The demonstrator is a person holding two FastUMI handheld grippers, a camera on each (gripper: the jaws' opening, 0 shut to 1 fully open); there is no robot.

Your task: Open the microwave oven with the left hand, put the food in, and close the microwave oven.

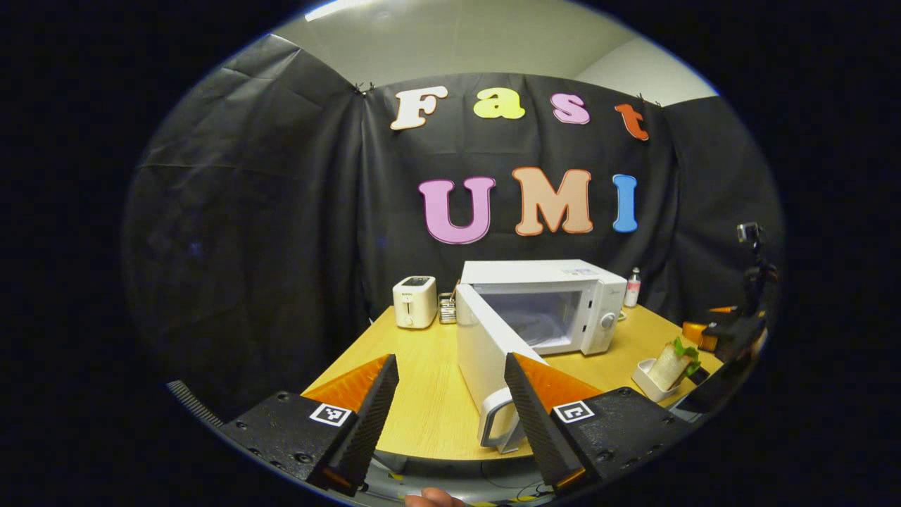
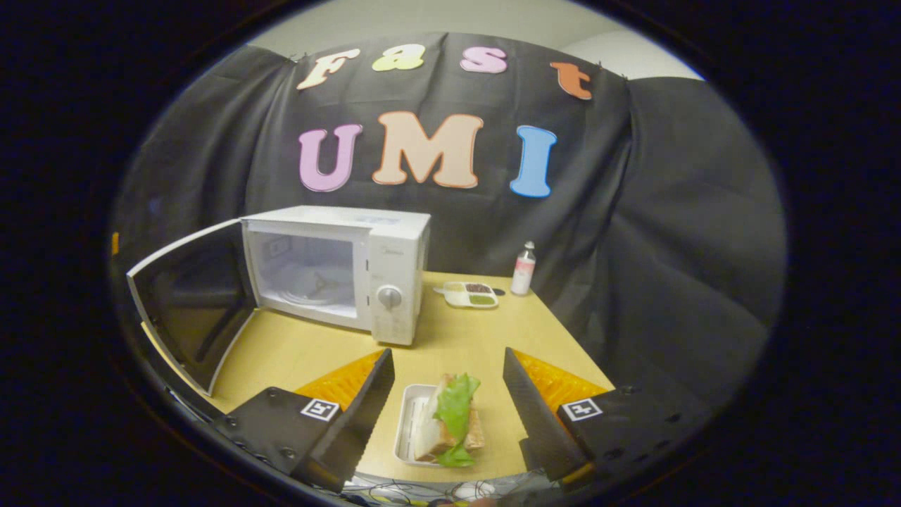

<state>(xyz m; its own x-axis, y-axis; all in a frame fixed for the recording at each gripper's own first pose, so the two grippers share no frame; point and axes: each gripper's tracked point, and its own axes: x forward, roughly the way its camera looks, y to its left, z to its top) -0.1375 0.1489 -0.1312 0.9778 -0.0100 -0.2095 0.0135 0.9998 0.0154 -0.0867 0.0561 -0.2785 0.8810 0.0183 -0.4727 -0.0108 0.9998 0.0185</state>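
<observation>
Toaster: at the far left of the counter in the left gripper view, at about ten o'clock from the microwave oven; not part of the job.
Left gripper: fingers spread wide, holding nothing, hanging before the counter's near edge.
Door: swung fully open toward the camera, its handle at the near end, just beside the left gripper's right finger but not gripped, as far as I can judge.
Microwave oven: cavity open and empty, turntable visible inside, dial on its right panel.
Sandwich: the food, lying in a small white tray on the counter's near edge, at about five o'clock from the oven in the right gripper view.
Right gripper: fingers wide, one on each side of the tray, not yet pressing it.
Handling: the sandwich looks soft and light, with loose lettuce that would crush or slip; the stiff tray walls seem the better hold, gripped across the narrow sides and kept level.
Stage: opening looks done; loading comes next.
Bottle: at the back, at about three o'clock from the oven, beside a small dish.
</observation>
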